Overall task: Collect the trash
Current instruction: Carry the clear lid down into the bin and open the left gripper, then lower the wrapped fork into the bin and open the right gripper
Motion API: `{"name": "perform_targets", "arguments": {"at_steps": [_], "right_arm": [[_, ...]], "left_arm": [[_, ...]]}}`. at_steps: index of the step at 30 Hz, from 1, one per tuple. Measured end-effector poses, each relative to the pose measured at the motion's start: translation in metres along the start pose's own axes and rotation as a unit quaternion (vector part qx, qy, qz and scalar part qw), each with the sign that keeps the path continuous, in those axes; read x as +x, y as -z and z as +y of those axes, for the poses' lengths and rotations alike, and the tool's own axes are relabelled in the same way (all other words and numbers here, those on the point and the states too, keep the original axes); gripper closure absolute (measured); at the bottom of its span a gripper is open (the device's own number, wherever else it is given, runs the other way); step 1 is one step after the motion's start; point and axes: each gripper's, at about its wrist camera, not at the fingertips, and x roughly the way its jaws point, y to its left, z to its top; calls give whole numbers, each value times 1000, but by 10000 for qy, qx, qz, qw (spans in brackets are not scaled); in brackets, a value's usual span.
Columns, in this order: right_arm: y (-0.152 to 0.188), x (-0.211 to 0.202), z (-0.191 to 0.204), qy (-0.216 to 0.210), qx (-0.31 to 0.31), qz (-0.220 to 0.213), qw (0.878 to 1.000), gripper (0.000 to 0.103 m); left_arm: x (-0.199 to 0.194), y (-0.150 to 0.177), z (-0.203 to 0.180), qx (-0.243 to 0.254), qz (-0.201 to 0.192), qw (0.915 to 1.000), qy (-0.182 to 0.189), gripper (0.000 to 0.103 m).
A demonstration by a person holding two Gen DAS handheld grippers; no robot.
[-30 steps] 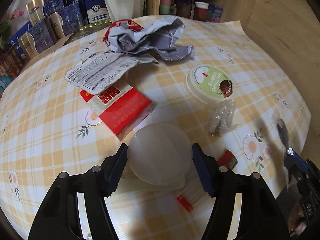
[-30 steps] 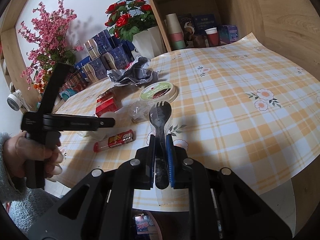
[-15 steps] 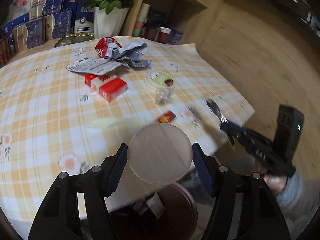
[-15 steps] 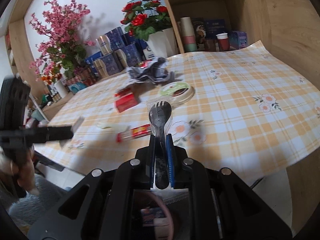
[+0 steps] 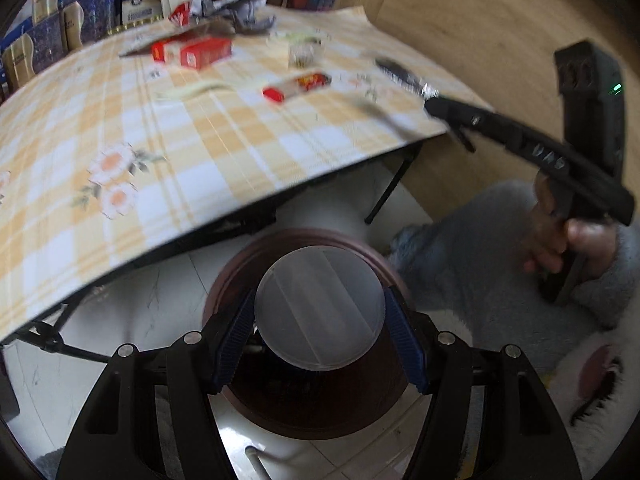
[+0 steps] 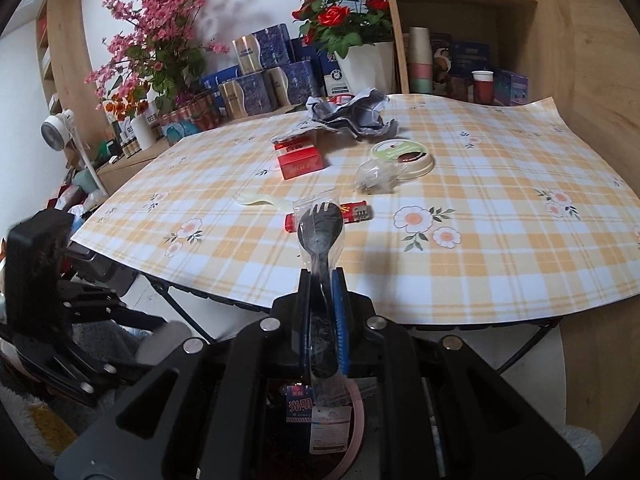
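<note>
My left gripper [image 5: 319, 309] is shut on a translucent round plastic cup [image 5: 320, 280], pinching its sides just above the dark brown trash bin [image 5: 296, 235] that stands on the floor by the table's edge. My right gripper [image 6: 322, 276] is shut on a black spork in a clear wrapper [image 6: 320, 224], which sticks up past the jaws in front of the table edge. Below it the bin [image 6: 358, 412] holds packaging. In the left wrist view the right gripper [image 5: 430, 98] hangs over the table corner, blurred.
On the checked tablecloth [image 6: 480, 240] lie a red box [image 6: 300, 160], crumpled grey wrapper [image 6: 352, 114], green-lidded tub [image 6: 402, 154], clear bag [image 6: 374, 176], small red wrapper [image 6: 352, 213] and pale strip [image 6: 260, 200]. Flower pots, tins and shelves stand behind. A wooden wall lies right.
My left gripper carried the cup off the table and down over the bin. My right gripper drew back from the table with the spork still held.
</note>
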Motion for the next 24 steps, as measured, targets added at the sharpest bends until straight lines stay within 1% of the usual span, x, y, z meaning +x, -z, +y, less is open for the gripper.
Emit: {"name": "perform_targets", "arguments": {"at_steps": [4, 6, 8, 10, 11, 12, 14, 15, 18, 20, 23, 24], "right_arm": [[1, 2, 0, -15, 16, 30, 10000, 89], [2, 4, -1, -8, 23, 68, 10000, 89], [3, 4, -2, -7, 37, 91, 10000, 89], [4, 5, -3, -6, 59, 112, 9999, 89], [4, 6, -3, -15, 76, 123, 9999, 89], [4, 7, -3, -20, 78, 131, 9999, 89], [4, 7, -1, -26, 40, 146, 9999, 89], [4, 8, 0, -27, 8, 161, 9999, 89], [6, 11, 6, -33, -123, 220, 9997, 89], [7, 13, 10, -43, -212, 266, 9994, 89], [8, 14, 19, -98, -314, 322, 9989, 89], [8, 14, 23, -131, -357, 350, 9987, 89]], "left_arm": [[26, 5, 4, -4, 351, 9994, -43, 39], [35, 8, 10, -112, 482, 9988, -4, 39], [38, 9, 17, -256, 430, 9987, -27, 39], [35, 6, 23, -397, 225, 9989, -43, 36], [32, 5, 26, -488, 88, 9988, -24, 27], [26, 4, 30, -618, -91, 9980, 19, 20], [12, 2, 37, -781, -388, 9962, 3, 18], [7, 1, 39, -810, -473, 9956, -18, 18], [-19, 0, 43, -853, -862, 9923, -249, 15], [-38, 1, 44, -855, -1147, 9889, -412, 12], [-74, 6, 44, -855, -1587, 9815, -637, 10], [-81, 7, 45, -856, -1670, 9798, -694, 9]]}}
